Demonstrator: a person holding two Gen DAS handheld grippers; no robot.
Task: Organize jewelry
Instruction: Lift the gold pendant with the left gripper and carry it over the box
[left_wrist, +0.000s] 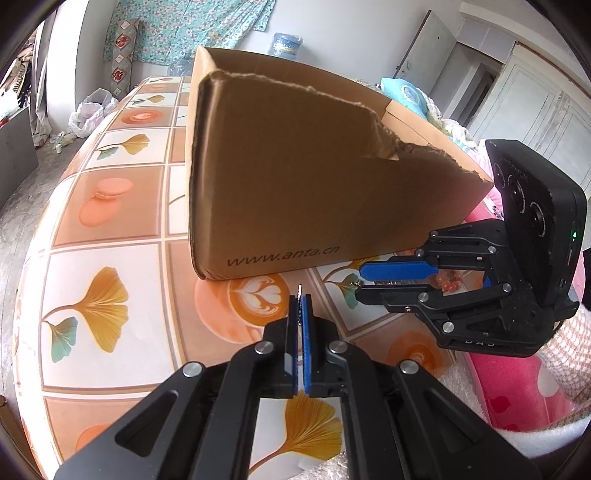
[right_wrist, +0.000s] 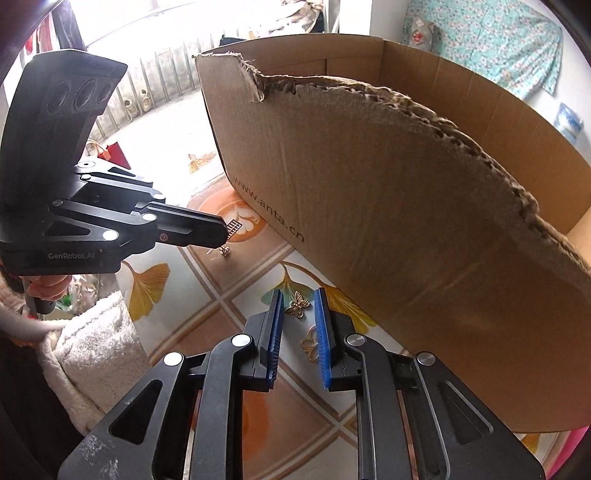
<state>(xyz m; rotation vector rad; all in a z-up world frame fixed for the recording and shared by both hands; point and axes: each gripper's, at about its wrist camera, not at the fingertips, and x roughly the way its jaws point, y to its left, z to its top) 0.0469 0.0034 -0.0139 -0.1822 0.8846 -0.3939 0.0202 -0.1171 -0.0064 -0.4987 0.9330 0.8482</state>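
A gold butterfly pendant (right_wrist: 299, 304) sits between the tips of my right gripper (right_wrist: 299, 302), and a second gold butterfly (right_wrist: 312, 343) lies further back against the right pad. The blue pads stand only narrowly apart and the front pendant fills the gap. My left gripper (left_wrist: 300, 297) is shut on a thin silver piece (left_wrist: 300, 287) that sticks out at its tip. In the right wrist view that gripper (right_wrist: 227, 230) hovers left of the box with a small charm (right_wrist: 224, 252) hanging below it. A torn cardboard box (left_wrist: 280, 177) (right_wrist: 388, 206) stands just behind both grippers.
The table (left_wrist: 110, 229) (right_wrist: 207, 314) wears a cloth printed with ginkgo leaves and coffee cups. Orange beads (left_wrist: 448, 284) show behind the right gripper (left_wrist: 364, 282). A pink cushion (left_wrist: 517, 387) lies at the right. A hand (right_wrist: 44, 288) in a fluffy white sleeve holds the left gripper.
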